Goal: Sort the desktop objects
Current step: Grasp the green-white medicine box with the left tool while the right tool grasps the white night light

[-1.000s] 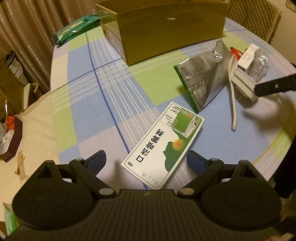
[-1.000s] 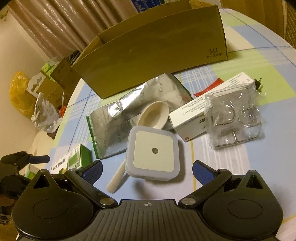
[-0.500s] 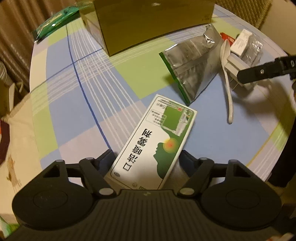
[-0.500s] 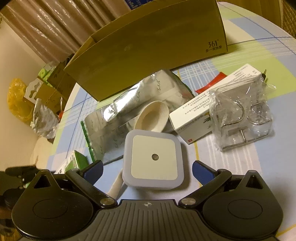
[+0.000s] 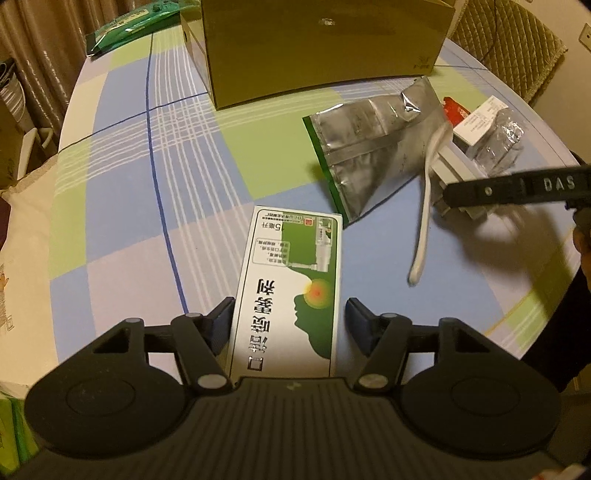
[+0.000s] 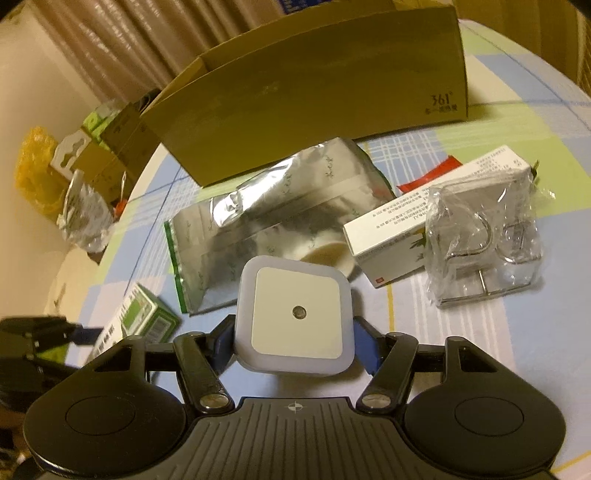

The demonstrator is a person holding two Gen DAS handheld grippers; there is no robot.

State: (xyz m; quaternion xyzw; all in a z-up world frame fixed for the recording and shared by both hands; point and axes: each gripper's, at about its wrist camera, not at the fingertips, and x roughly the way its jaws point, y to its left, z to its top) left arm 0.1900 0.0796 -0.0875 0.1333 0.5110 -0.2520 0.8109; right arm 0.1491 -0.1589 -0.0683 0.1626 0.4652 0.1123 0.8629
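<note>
A green-and-white medicine box (image 5: pixel 291 288) lies flat on the checked tablecloth (image 5: pixel 147 166). My left gripper (image 5: pixel 288 310) straddles its near end with jaws closing. The left pad touches the box and a thin gap shows at the right pad. My right gripper (image 6: pixel 293 332) is closing on a square white night light (image 6: pixel 295 312), and both pads sit against its sides. The brown cardboard box (image 5: pixel 325 48) stands open at the back of the table. In the right wrist view the medicine box (image 6: pixel 144 317) and the left gripper (image 6: pixel 48 328) appear at the lower left.
A silver foil pouch (image 6: pixel 266 218) lies in front of the cardboard box (image 6: pixel 314 96). A white spoon (image 5: pixel 424 206), a white carton (image 6: pixel 424 218), a red packet (image 6: pixel 432 173) and bagged metal hooks (image 6: pixel 484 240) lie to the right. A green packet (image 5: pixel 129 22) is at the far left edge.
My left gripper came down over the medicine box and its jaws narrowed around it. The right gripper's jaws went from wide open to closed against the night light.
</note>
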